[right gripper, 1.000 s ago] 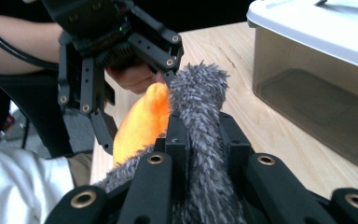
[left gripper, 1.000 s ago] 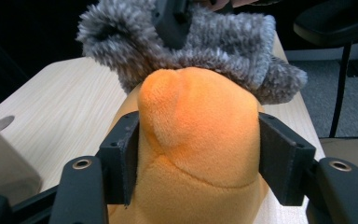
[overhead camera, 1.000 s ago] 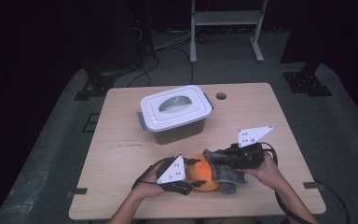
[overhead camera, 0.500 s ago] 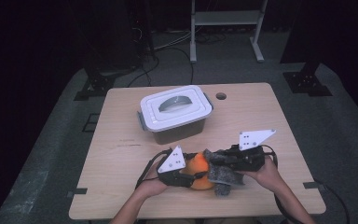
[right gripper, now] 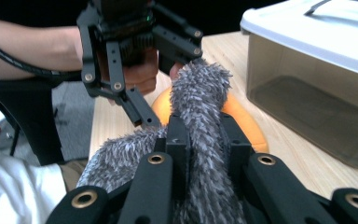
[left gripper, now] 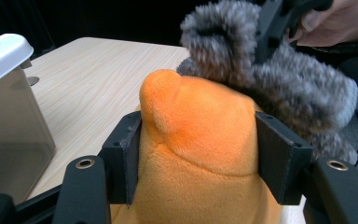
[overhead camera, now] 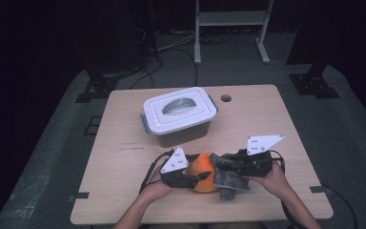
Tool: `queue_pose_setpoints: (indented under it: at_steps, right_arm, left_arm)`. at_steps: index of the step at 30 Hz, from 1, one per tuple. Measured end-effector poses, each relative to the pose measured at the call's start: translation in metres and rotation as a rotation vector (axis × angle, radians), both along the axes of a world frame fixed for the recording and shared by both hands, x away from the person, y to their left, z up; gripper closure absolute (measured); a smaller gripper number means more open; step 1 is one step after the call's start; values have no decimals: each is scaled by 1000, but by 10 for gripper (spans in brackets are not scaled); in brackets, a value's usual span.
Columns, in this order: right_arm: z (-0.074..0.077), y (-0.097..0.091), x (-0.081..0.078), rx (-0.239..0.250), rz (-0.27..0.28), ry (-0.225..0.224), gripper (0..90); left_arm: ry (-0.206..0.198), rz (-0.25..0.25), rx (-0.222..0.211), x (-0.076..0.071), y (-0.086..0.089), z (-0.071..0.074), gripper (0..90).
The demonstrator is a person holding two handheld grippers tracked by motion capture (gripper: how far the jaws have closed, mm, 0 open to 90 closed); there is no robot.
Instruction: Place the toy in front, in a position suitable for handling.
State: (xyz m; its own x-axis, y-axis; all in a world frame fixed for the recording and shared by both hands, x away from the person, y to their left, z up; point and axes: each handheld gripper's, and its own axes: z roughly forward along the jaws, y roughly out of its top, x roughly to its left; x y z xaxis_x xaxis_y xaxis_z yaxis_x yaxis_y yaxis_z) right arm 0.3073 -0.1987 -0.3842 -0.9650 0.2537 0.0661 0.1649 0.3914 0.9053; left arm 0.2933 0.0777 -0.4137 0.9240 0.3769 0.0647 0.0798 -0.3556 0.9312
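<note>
- Orange plush toy [left gripper: 200,135] sat clamped between the left claw's [left gripper: 200,154] pads.
- Grey furry piece [right gripper: 200,140], draped just above it, was pinched in the closed right claw [right gripper: 204,140].

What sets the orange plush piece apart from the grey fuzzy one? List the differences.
The orange plush piece is smooth and short-piled; the grey fuzzy piece is shaggy. The orange one is a rounded lump clamped by the left hand-held gripper; the grey one is a thin strip pinched by the right hand-held gripper. Both are soft and touching.
</note>
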Motion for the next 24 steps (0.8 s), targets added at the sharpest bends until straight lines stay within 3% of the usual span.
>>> queue_pose_setpoints:
  at_steps: [6,13,19,24]
  right_arm:
    - [-16,-10,4,-29,-41,21,770]
    - [-4,1,0,-20,-21,-17,769]
    - [-13,-8,4,-53,-44,6,771]
    - [3,-9,4,-7,-48,-23,770]
  left_arm:
    - [28,42,-20,5,3,-2,379]
    - [32,64,-25,6,1,-1,370]
    - [53,76,-42,8,4,-2,366]
    - [32,50,-25,4,-3,-2,361]
